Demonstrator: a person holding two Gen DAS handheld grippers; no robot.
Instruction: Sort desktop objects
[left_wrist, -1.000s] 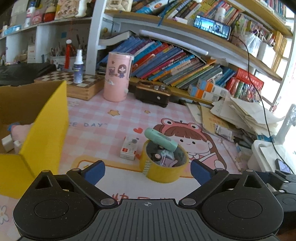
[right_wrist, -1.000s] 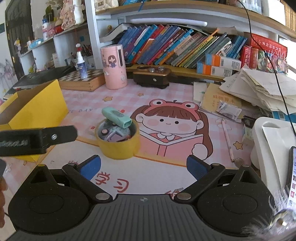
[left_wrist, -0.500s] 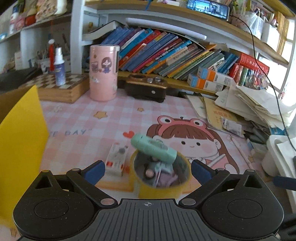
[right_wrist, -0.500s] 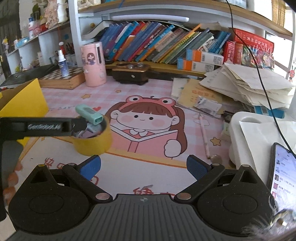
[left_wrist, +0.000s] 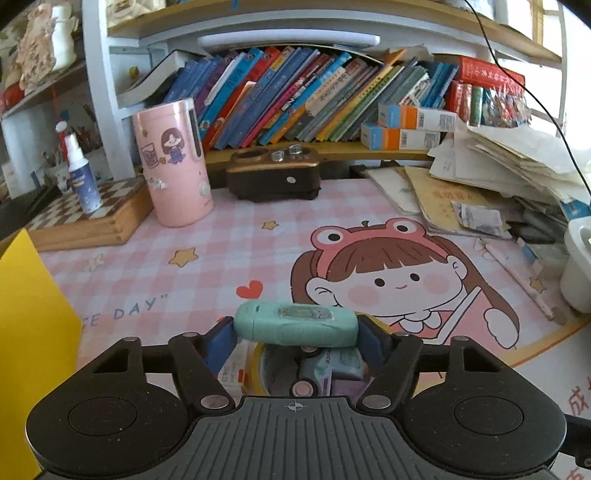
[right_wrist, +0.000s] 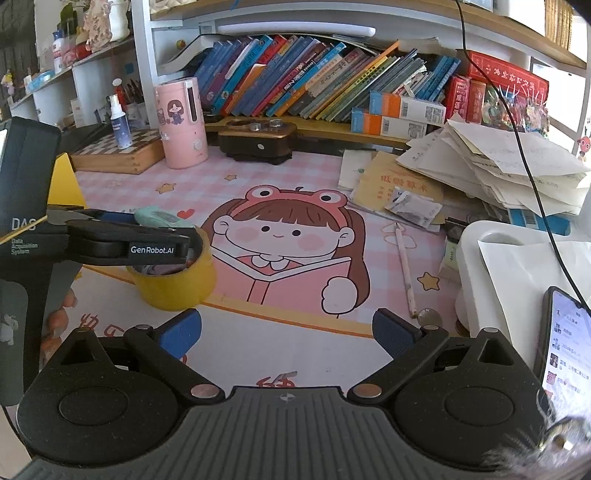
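A teal oblong case (left_wrist: 295, 325) lies across the top of a yellow tape roll (right_wrist: 177, 288) that holds several small items. My left gripper (left_wrist: 295, 341) has come down over the roll. Its jaws are closing, with the teal case between them and a blue pad (left_wrist: 221, 343) touching each end. In the right wrist view the left gripper (right_wrist: 166, 230) reaches in from the left, with the teal case (right_wrist: 159, 218) at its tips. My right gripper (right_wrist: 286, 328) hangs open over the front of the mat, with nothing between its fingers. A small white and red box (left_wrist: 232, 373) lies left of the roll.
A yellow cardboard box (left_wrist: 33, 332) stands at the left. Behind are a pink cylinder (left_wrist: 173, 162), a chessboard box (left_wrist: 88, 218) and a brown device (left_wrist: 273, 177). At the right are a paper pile (right_wrist: 498, 166), a white tray (right_wrist: 517, 258), a phone (right_wrist: 565, 350) and a pencil (right_wrist: 404, 273).
My left gripper moved forward and down onto the tape roll, and its jaws narrowed from wide open onto the teal case. The right gripper barely shifted and stayed open.
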